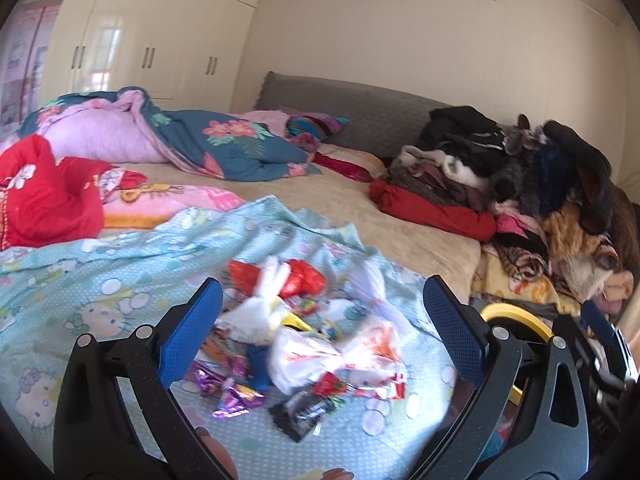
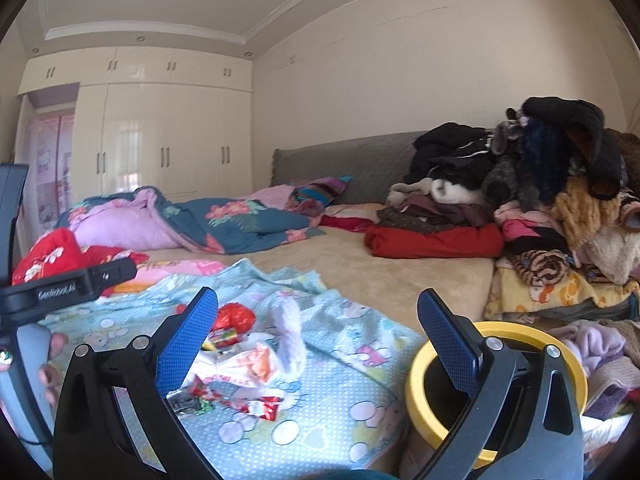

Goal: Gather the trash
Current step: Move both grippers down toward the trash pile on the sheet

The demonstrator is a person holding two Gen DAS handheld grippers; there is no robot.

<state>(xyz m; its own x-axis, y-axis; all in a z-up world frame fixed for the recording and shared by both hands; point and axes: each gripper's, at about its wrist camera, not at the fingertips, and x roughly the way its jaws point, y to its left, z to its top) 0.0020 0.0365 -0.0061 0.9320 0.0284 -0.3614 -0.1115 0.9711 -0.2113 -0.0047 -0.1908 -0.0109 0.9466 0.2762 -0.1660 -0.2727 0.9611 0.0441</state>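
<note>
Left wrist view gives us a smeared look at the trash pile (image 1: 296,344): motion blur runs the white plastic bags, red wrappers and shiny purple foil into each other, so we cannot count the pieces or read any print, though a black wrapper at the near edge is sharper. All of it lies on the pale blue cartoon-print sheet (image 1: 100,280) spread over the bed. Our left gripper (image 1: 322,320) hovers low over the pile, blue pads spread wide and nothing between them. Only a sliver of the yellow-rimmed bin (image 1: 516,316) shows past the right-hand finger, the rest hidden. From the right wrist, the right gripper (image 2: 318,332) is also held low and spread wide, gripping nothing; one finger crosses in front of the bin (image 2: 416,392), which stands just beside the bed's corner, its inside dark and unreadable. At that view's left edge, fingertips (image 2: 48,372) of the left hand curl round a grey handle, mostly cut off
</note>
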